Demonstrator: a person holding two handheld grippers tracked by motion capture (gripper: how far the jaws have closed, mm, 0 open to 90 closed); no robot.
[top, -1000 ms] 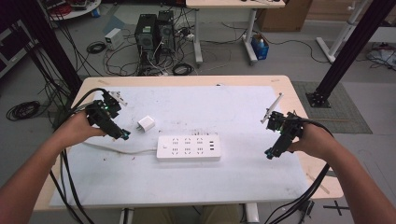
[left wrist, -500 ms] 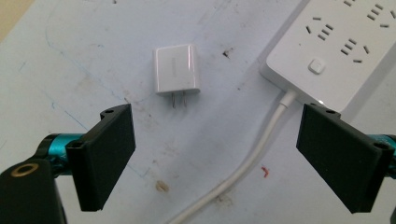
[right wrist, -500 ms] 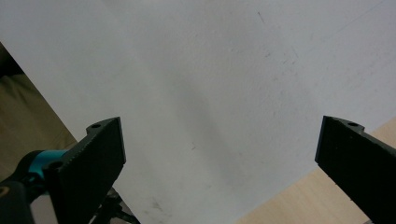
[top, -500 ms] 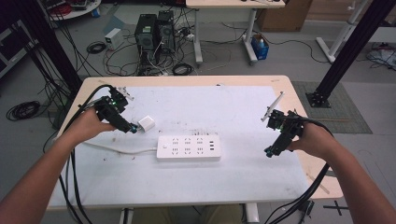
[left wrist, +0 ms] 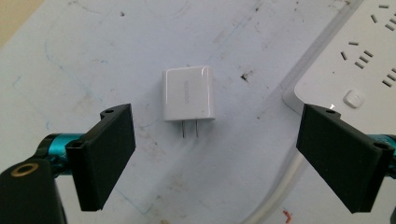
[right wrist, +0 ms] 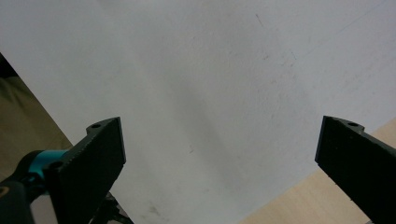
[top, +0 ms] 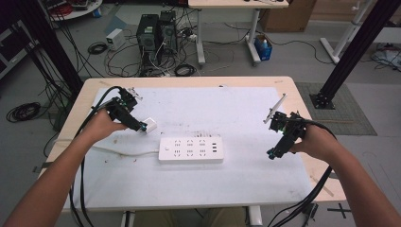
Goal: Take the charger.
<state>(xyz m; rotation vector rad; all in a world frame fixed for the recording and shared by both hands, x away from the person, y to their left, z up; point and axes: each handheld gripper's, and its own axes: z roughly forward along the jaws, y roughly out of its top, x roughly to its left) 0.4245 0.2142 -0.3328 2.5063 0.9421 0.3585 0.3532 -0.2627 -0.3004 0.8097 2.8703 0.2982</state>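
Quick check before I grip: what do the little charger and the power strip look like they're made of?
Charger: looks like glossy white moulded plastic, with soft highlights on rounded edges; its two prongs look like bare metal. Power strip: probably smooth white plastic too, more matte. Left gripper is open around the charger.

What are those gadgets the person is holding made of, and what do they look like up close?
Each is a black handheld tool. The left gripper ends in two flat, black rectangular jaws with small screw holes, on teal fittings. The right gripper looks the same. Thick black cables trail from them. The forearms are bare, with no sleeves.
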